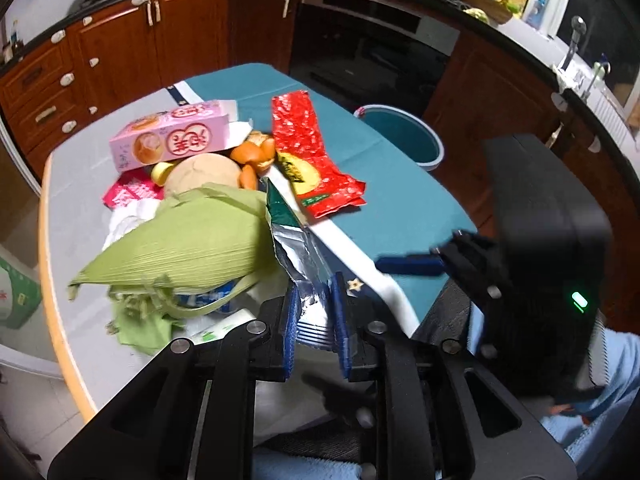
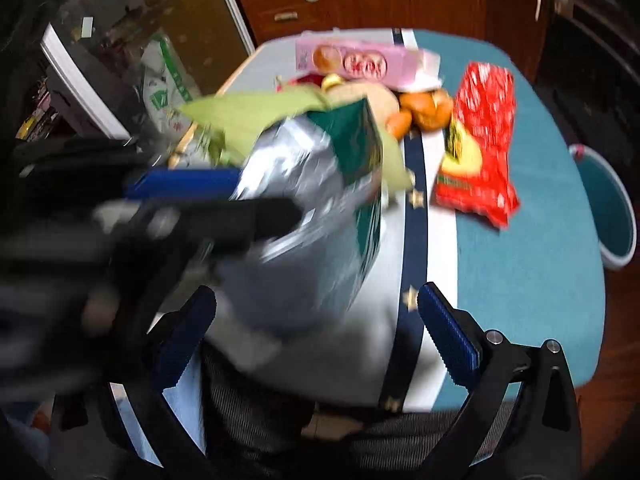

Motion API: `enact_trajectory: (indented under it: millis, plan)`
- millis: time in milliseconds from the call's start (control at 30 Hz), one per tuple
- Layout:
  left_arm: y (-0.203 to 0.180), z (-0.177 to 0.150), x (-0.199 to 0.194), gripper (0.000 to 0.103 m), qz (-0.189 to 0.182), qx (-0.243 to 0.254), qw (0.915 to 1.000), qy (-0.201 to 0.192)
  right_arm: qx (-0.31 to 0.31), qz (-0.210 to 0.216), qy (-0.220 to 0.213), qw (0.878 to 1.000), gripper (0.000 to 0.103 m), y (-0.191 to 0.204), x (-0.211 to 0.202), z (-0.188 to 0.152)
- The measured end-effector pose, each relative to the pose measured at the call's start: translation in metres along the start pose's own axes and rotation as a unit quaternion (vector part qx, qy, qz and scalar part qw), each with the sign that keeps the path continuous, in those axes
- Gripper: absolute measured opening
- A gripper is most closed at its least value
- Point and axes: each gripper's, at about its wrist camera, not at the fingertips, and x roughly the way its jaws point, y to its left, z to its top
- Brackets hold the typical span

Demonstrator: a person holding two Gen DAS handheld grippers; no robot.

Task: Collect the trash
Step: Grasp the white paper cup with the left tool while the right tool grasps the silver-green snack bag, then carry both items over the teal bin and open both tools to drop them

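My left gripper (image 1: 314, 300) is shut on a silver foil bag with a green print (image 1: 294, 240) and holds it above the table's near edge. The same bag (image 2: 304, 208) fills the middle of the right wrist view, with the left gripper (image 2: 224, 200) on it from the left. My right gripper (image 2: 316, 312) is open and empty just below the bag; it also shows at the right of the left wrist view (image 1: 404, 266). A trash pile lies behind: a green corn husk (image 1: 188, 240), a pink box (image 1: 172, 136), orange peels (image 1: 252, 156) and a red wrapper (image 1: 312, 156).
A teal bin (image 1: 404, 136) stands on the floor past the table's right edge, also in the right wrist view (image 2: 608, 204). The table has a teal cloth (image 1: 396, 196) and an orange-rimmed grey part (image 1: 72, 216). Wooden cabinets (image 1: 120, 52) and an oven stand behind.
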Motion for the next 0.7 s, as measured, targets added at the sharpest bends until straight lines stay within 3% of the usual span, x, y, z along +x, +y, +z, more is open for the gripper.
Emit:
enact_trajectory:
  millis: [67,100,133,200,267,433,567,667,700]
  plan:
    - [0.005,-0.004,-0.008,0.021,0.012,-0.005,0.9999,-0.003,0.001,0.001,-0.01,1.0,0.074,0.0,0.003,0.003]
    - [0.011,-0.007,-0.015,0.023,0.02,-0.012,0.9997,-0.009,0.008,0.01,-0.006,1.0,0.055,-0.002,0.002,0.001]
    - [0.017,-0.011,-0.021,0.025,0.023,-0.019,0.9995,-0.014,0.014,0.013,-0.004,1.0,0.047,-0.004,0.004,0.001]
    - [0.03,-0.02,-0.031,0.037,0.032,-0.033,0.9987,-0.02,0.016,0.003,-0.006,1.0,0.043,-0.012,0.005,0.0]
    - [0.042,-0.03,-0.035,0.043,0.045,-0.047,0.9977,-0.019,0.029,0.007,-0.003,1.0,0.041,-0.021,0.002,-0.002]
    - [0.066,-0.063,-0.014,0.046,0.039,-0.084,0.9953,0.03,0.059,-0.015,-0.011,0.998,0.021,-0.042,-0.009,0.0]
    - [0.067,-0.075,0.005,0.051,0.023,-0.089,0.9947,0.047,0.086,-0.019,-0.007,0.996,0.014,-0.058,-0.011,0.0]
    - [0.064,-0.073,0.019,0.05,0.028,-0.087,0.9947,0.046,0.096,-0.023,-0.01,0.995,0.01,-0.064,-0.015,-0.003]
    - [0.063,-0.073,0.019,0.033,0.032,-0.087,0.9949,0.041,0.099,-0.025,-0.011,0.995,0.009,-0.065,-0.017,-0.004]
